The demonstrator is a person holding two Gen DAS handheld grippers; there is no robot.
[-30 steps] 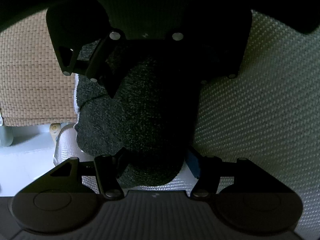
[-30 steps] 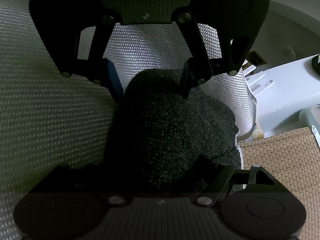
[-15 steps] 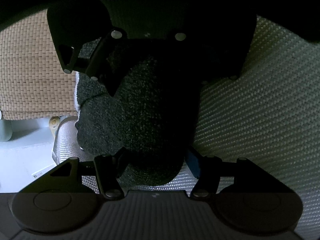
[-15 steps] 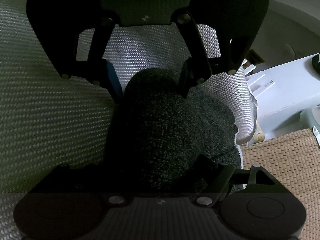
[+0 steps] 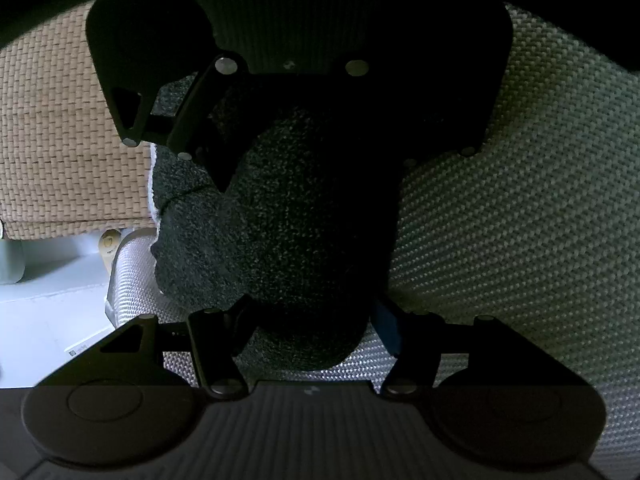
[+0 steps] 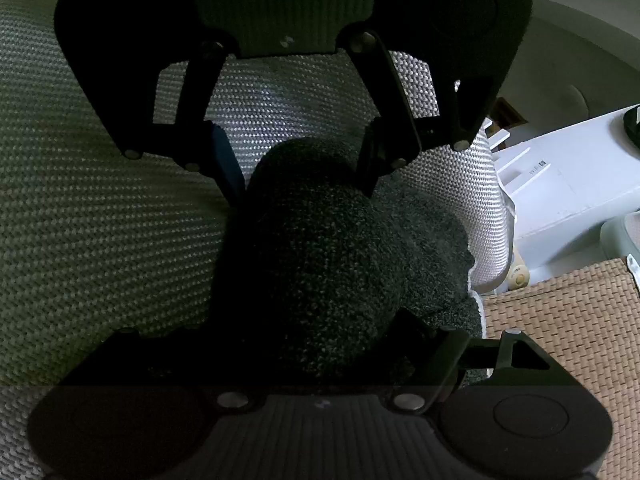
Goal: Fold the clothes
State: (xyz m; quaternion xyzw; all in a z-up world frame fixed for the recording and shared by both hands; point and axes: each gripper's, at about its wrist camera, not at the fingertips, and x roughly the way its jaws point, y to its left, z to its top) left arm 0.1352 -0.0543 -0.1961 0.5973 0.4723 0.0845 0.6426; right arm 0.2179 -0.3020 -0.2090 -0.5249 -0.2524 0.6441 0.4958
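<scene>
The fingers point(image 5: 248, 320) of both grippers are clenched on opposite ends of a rolled dark garment point(image 5: 304, 224) on the woven cushion point(image 5: 500, 220), mid-fold; next, set it down flat.

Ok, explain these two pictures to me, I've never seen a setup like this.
No robot: a person holds a two-fingered tool in each hand, with a camera on each looking along its fingers. One picture is from the left tool, the other from the right tool; each shows its own tool below and the other facing it above. Both grip a bunched dark fuzzy garment over a pale woven cushion, beside a tan mat.
</scene>
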